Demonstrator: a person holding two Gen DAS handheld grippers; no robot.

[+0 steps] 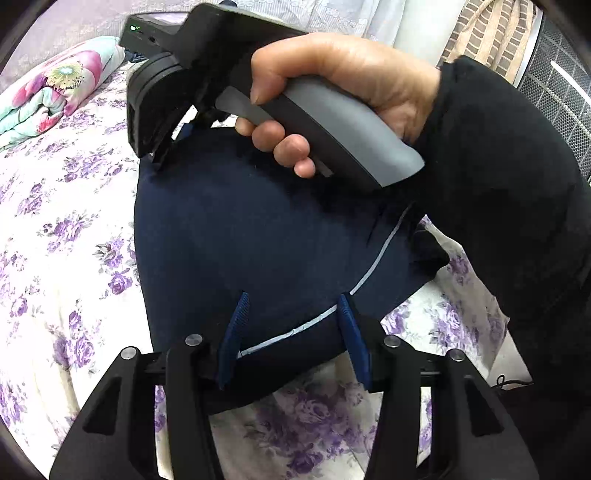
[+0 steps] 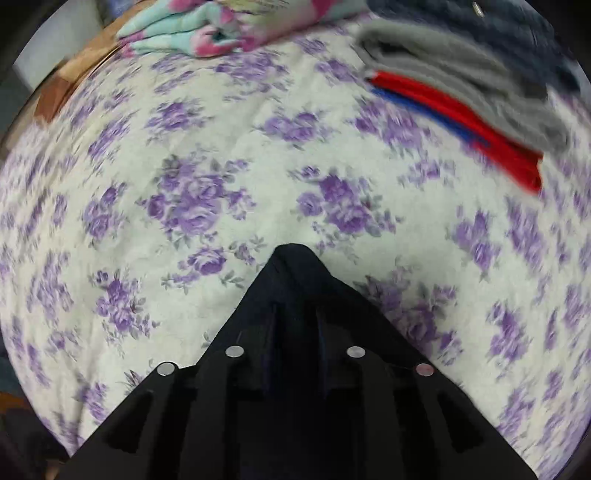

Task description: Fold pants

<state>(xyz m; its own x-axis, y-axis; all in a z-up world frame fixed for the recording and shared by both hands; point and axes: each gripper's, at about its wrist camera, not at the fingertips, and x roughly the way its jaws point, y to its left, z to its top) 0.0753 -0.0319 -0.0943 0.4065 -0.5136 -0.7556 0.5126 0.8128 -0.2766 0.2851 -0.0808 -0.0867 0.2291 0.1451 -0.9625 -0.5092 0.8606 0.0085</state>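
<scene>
On the bed (image 1: 74, 229), with its purple-flowered sheet, we see a folded floral quilt (image 1: 55, 96) far left by the pillow end. The navy pants (image 1: 251, 236) lie mid-bed, a pale stripe curving across them. Our left hand-held gripper (image 1: 291, 325) hangs over their near edge, blue fingers (image 1: 236, 325) spread apart, nothing pinched between them. Above the pants the right hand (image 1: 332, 85) wraps the grey handle of the right hand-held gripper (image 1: 155, 158), its tip down at the far edge of the pants.

From the right wrist view, the quilt (image 2: 207, 33) sits top left, sheet (image 2: 147, 166) below it, and dark cloth of the pants (image 2: 295, 266) drapes right over the right hand-held gripper (image 2: 295, 306). Its fingers sit close together, clamped on that cloth. Top right, a stack of folded clothes (image 2: 461, 81), grey over red and blue, rests on the bed.
</scene>
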